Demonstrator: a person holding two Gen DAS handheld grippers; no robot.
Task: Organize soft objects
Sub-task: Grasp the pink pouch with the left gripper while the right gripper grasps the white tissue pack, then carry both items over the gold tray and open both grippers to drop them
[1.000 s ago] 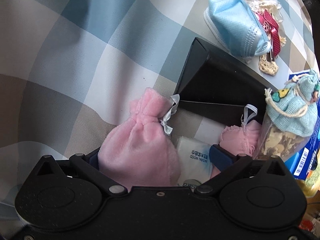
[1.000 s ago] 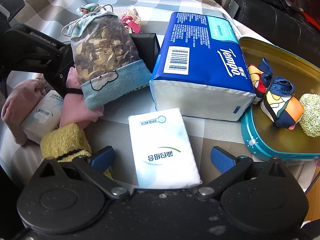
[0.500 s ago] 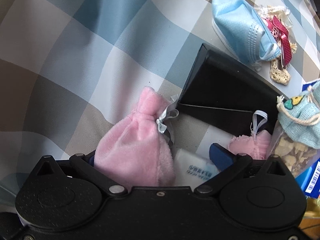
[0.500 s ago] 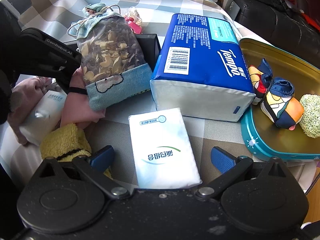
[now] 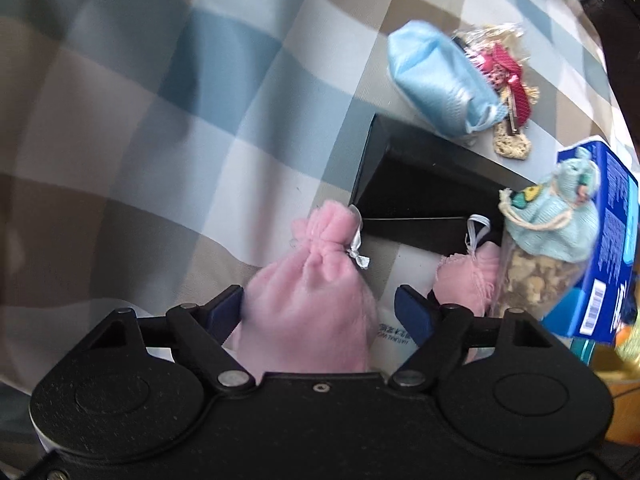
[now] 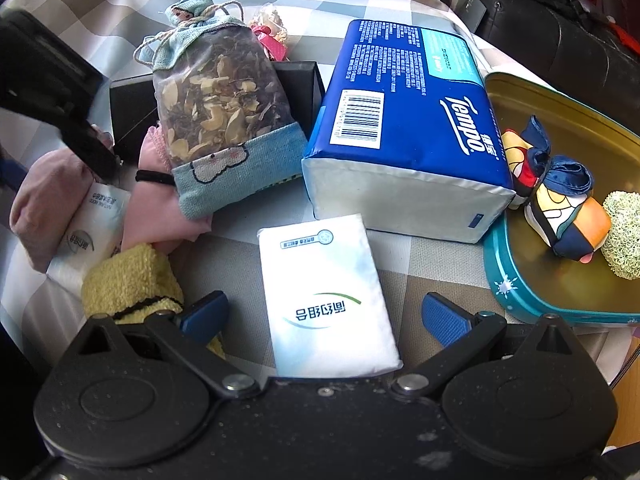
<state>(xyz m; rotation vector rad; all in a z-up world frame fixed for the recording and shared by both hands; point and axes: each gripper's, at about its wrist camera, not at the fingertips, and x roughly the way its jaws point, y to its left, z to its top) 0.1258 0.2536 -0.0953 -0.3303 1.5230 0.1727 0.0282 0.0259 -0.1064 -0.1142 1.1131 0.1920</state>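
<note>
My left gripper stands around a pink plush drawstring pouch; the left finger touches it, the right finger stands apart over a small tissue pack. The pouch also shows in the right wrist view, under the left gripper's finger. My right gripper is open around a white tissue pack lying flat on the checked cloth. A second pink pouch lies under a potpourri bag. A gold-lined teal tin holds a patterned fabric bundle and a green puff.
A black box lies behind the pouches. A blue face mask and a lace trinket bag lie at the back. A blue Tempo tissue pack stands next to the tin. A yellow cloth lies at my right gripper's left finger.
My left gripper's fingers have narrowed around the pink pouch and the view has pulled back and shifted. The right gripper has not moved.
</note>
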